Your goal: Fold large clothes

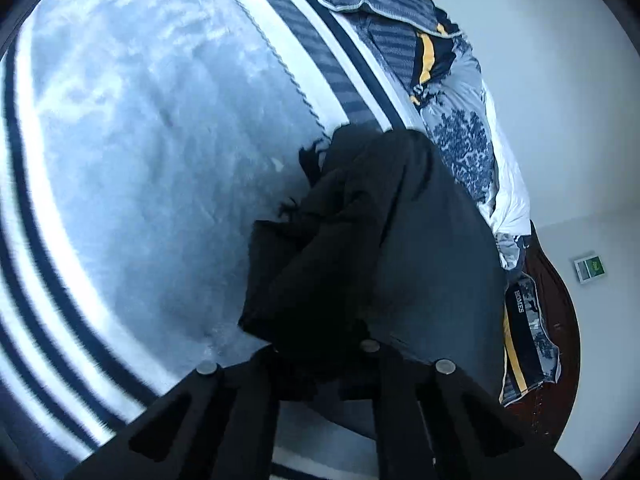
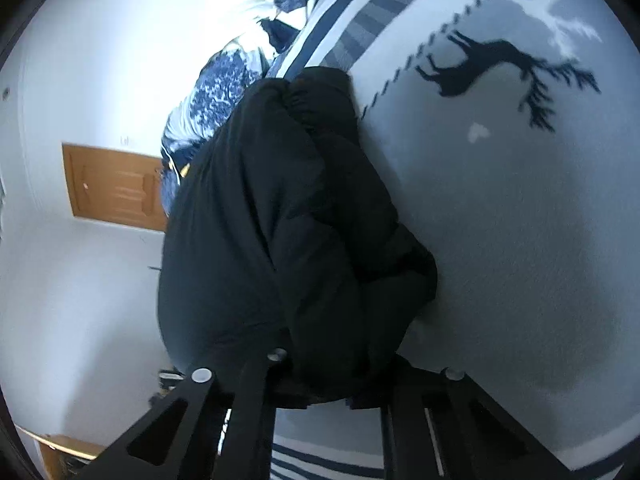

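In the left wrist view, the left gripper (image 1: 332, 364) is seen clamped together on a bunched edge of the black garment (image 1: 360, 240), whose cloth is drawn up into the jaws and hangs away from them in dark folds. The garment is spread over the pale grey blanket (image 1: 140, 160) near its striped border (image 1: 320, 60) (navy and white bands), and beyond that border a blue-patterned quilt (image 1: 464, 136) is heaped along the far edge of the bed. A white wall (image 1: 560, 100) is seen behind. In the right wrist view, the right gripper (image 2: 332, 376) is likewise closed on a gathered fold of the same black garment (image 2: 280, 220), which is bulged up just ahead of the fingers and is rested against the blanket (image 2: 520, 240). A dark deer figure (image 2: 500, 68) is printed on the blanket beside the garment, and a wooden door (image 2: 116, 188) is visible across the room.
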`<action>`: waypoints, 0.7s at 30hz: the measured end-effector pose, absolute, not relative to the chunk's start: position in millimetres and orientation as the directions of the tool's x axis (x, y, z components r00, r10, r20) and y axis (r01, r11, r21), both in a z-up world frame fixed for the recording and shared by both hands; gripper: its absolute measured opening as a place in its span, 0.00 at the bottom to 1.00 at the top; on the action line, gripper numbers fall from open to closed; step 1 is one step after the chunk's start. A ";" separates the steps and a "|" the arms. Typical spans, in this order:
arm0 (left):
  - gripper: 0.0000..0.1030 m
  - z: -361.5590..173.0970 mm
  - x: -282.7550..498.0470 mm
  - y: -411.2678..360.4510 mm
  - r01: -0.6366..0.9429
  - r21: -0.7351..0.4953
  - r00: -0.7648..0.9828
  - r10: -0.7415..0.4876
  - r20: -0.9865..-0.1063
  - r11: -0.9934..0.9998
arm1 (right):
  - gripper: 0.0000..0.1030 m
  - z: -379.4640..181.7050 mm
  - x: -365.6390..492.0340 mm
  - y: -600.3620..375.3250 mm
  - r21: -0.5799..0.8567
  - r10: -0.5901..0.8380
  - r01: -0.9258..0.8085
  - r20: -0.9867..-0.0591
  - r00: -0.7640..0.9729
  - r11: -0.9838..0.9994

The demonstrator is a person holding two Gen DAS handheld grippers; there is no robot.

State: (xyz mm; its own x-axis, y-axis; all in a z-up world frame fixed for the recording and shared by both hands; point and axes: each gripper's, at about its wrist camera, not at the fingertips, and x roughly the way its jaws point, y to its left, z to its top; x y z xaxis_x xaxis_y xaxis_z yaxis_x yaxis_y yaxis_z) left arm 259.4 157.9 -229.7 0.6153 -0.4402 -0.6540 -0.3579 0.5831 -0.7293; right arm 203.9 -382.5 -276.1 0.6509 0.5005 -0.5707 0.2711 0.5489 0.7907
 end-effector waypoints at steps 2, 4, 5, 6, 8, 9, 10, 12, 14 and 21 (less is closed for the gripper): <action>0.03 -222.8 243.8 163.0 -0.359 -0.738 0.628 -0.437 -0.644 0.572 | 0.06 -265.2 191.7 -381.9 0.796 0.489 0.259 -0.555 0.673 0.547; 0.02 -215.1 224.8 162.2 -0.346 -0.730 0.634 -0.427 -0.645 0.590 | 0.05 -256.7 175.6 -380.7 0.796 0.479 0.252 -0.548 0.686 0.550; 0.02 -211.9 213.4 162.0 -0.344 -0.713 0.630 -0.413 -0.658 0.611 | 0.04 -253.4 160.7 -379.2 0.802 0.479 0.251 -0.540 0.693 0.542; 0.02 -210.4 203.4 161.3 -0.342 -0.699 0.624 -0.404 -0.669 0.628 | 0.04 -252.1 148.1 -377.9 0.808 0.482 0.245 -0.531 0.697 0.536; 0.02 -208.9 177.0 162.4 -0.337 -0.677 0.616 -0.390 -0.685 0.655 | 0.04 -249.8 121.9 -375.5 0.811 0.483 0.249 -0.530 0.697 0.530; 0.02 -207.2 163.3 165.3 -0.338 -0.673 0.613 -0.388 -0.688 0.658 | 0.04 -248.1 109.9 -374.8 0.810 0.483 0.244 -0.528 0.699 0.533; 0.03 -206.6 151.8 166.9 -0.340 -0.661 0.605 -0.383 -0.699 0.669 | 0.04 -245.6 97.2 -373.8 0.806 0.477 0.241 -0.530 0.701 0.541; 0.05 -208.3 139.6 167.1 -0.334 -0.624 0.581 -0.367 -0.726 0.706 | 0.04 -239.7 78.4 -369.1 0.785 0.463 0.244 -0.551 0.695 0.569; 0.07 -206.8 131.9 163.1 -0.342 -0.559 0.556 -0.317 -0.769 0.755 | 0.08 -237.3 73.1 -366.8 0.752 0.435 0.261 -0.587 0.683 0.605; 0.68 -146.1 106.7 140.9 -0.275 -0.387 0.647 -0.128 -0.751 0.880 | 0.32 -197.0 38.1 -372.3 0.537 0.180 0.364 -0.714 0.677 0.761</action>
State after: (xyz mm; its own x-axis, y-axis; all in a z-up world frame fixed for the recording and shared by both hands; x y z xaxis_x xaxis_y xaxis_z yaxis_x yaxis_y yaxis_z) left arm 106.7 140.9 -146.1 0.6473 -0.1284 -0.7514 -0.2752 0.8799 -0.3874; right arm 38.1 -372.3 -197.0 0.6769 0.1805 -0.7136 0.3636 0.7610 0.5373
